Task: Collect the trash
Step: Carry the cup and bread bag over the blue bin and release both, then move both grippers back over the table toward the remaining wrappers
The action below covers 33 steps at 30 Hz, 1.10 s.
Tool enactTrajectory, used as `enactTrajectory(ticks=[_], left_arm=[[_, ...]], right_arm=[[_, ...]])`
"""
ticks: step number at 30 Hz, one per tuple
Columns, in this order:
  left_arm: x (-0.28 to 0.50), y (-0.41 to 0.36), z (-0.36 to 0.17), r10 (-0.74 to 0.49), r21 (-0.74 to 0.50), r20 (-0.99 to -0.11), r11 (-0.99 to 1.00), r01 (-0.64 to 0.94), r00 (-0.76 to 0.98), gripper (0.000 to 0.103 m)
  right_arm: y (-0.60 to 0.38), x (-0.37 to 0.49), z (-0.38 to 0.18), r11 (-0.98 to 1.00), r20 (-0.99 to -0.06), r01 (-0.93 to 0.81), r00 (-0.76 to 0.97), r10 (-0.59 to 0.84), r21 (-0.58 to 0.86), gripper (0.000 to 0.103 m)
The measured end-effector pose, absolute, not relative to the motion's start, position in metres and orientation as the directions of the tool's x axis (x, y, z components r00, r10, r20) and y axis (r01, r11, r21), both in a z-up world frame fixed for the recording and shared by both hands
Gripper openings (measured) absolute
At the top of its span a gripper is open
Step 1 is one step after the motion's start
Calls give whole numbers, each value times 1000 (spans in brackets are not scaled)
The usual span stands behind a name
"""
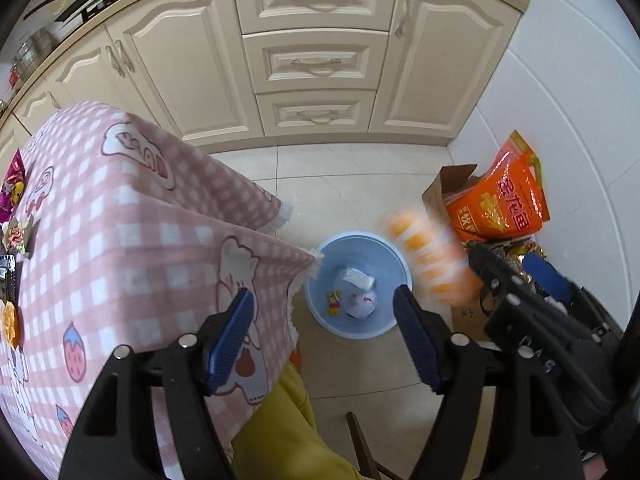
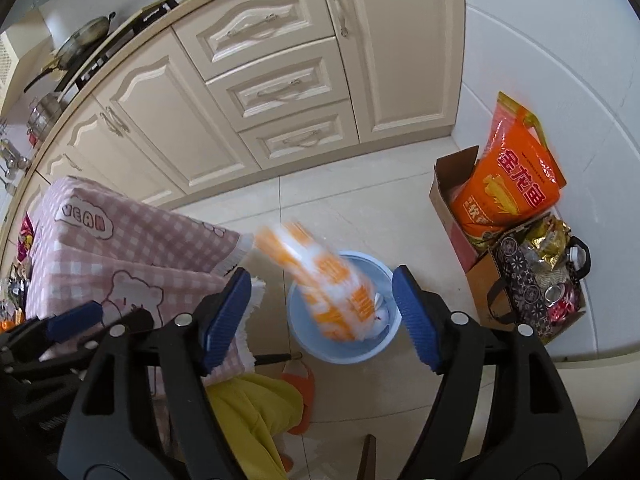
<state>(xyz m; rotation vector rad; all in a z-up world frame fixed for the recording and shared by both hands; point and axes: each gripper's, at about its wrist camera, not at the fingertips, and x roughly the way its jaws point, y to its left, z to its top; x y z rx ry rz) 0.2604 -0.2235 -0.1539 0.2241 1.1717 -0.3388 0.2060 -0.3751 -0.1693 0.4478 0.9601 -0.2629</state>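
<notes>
A light blue bin [image 1: 394, 256] [image 2: 340, 356] stands on the tiled floor by the table corner. Inside lie a crumpled white bag [image 1: 360, 300] and a small yellow wrapper [image 1: 334, 302]. An orange-and-white wrapper [image 1: 428, 256] [image 2: 320, 280] is in the air over the bin's rim, blurred, with no pad touching it. My right gripper [image 2: 321, 274] [image 1: 514, 266] stands open above it. Over the bin beside the table edge, my left gripper [image 1: 323, 292] [image 2: 104, 320] is open too, with nothing between its blue pads.
The table with a pink checked cloth [image 1: 120, 220] [image 2: 120, 240] fills the left; several snack wrappers [image 1: 12, 184] lie at its far left. A cardboard box with an orange bag [image 1: 508, 200] [image 2: 512, 184] stands right of the bin. Yellow trousers [image 1: 280, 432] and an orange slipper [image 2: 300, 376] are below.
</notes>
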Motion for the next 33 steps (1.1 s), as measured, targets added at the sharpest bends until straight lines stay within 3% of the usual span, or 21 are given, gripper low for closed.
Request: enactTrajectory(ticks=[18,33], left_arm=[[249,-216,-153,-171,-20,-927,911,411,333,72],[208,-189,-107,-210,-16,-884,906,422,417,73]], right_arm=[[-369,173,-164,851,-843,448,538,-13,272,73],[-350,134,-119,856,-787,438,614,-60,276,73]])
